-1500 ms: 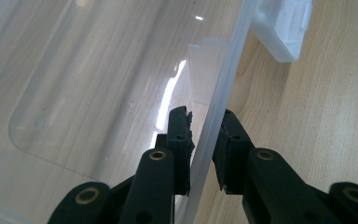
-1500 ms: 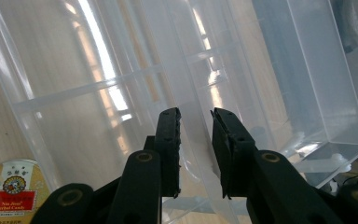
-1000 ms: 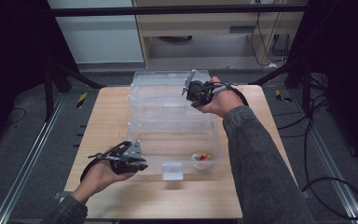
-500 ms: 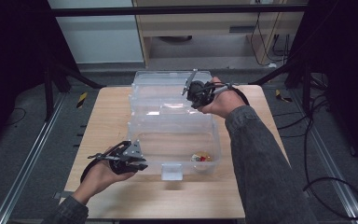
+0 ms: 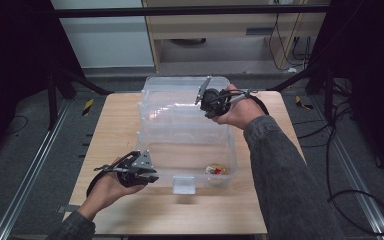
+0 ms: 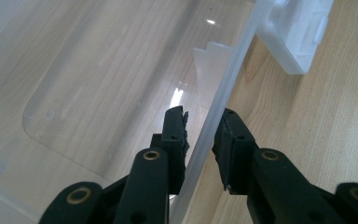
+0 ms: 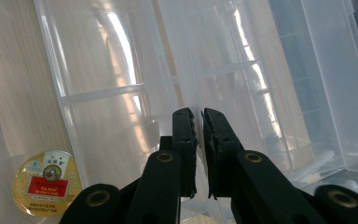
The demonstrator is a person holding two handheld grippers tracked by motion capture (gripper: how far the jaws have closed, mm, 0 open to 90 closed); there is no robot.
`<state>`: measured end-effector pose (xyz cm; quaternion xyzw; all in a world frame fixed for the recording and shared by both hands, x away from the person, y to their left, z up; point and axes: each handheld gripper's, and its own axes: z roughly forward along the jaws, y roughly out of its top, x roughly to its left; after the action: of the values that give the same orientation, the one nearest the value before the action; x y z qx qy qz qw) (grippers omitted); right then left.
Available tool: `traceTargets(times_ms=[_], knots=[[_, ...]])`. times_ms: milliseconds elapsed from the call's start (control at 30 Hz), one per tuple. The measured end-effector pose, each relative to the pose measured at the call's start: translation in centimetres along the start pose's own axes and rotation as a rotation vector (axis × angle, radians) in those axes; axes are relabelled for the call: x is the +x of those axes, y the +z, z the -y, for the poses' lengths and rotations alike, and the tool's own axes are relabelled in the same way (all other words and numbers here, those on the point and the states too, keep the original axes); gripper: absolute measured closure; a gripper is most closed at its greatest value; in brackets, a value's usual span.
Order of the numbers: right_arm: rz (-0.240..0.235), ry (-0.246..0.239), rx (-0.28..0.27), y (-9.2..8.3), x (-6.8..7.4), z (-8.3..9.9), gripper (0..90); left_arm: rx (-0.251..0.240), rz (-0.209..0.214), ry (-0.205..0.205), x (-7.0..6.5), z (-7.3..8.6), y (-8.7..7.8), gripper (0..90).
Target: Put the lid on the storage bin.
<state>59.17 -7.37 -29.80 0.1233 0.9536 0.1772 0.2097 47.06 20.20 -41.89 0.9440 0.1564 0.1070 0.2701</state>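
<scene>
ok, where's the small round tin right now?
The round tin lies on the floor of the clear plastic box, in its near-right corner in the high view, right of the front latch; in the right gripper view it shows bottom left.

Wooden table point(image 5: 115, 125), centre of scene, dark floor w/ cables around. Clear plastic organiser box point(image 5: 185, 135) open on it, tiered trays stepping up toward far side. Small round tin point(image 5: 216, 170), yellow/red label, in near-right corner of lowest tray. White latch point(image 5: 184, 184) at near edge, centre. Left gripper point(image 5: 147, 175) at near-left corner of box, at the rim; jaw state unclear. Right gripper point(image 5: 205, 100) at far-right top tier, grey plate tilted up; jaws hidden. Grey sleeve point(image 5: 285, 175) runs along right side.
</scene>
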Motion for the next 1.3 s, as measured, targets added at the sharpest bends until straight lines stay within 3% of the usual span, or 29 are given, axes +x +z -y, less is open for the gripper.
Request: traceTargets(times_ms=[633, 1067, 1300], knots=[[0.016, -0.002, -0.033, -1.0, 1.4, 0.4, 85.4, -0.006, -0.009, -0.006, -0.2, 0.1, 0.0, 72.3], [0.026, 0.01, -0.044, -0.3, 0.5, 0.4, 84.4, -0.013, -0.028, -0.026, -0.2, -0.3, 0.3, 72.0], [0.031, 0.005, -0.06, -0.7, 1.0, 0.5, 84.8, -0.02, -0.028, -0.03, -0.2, -0.2, 0.3, 71.7]])
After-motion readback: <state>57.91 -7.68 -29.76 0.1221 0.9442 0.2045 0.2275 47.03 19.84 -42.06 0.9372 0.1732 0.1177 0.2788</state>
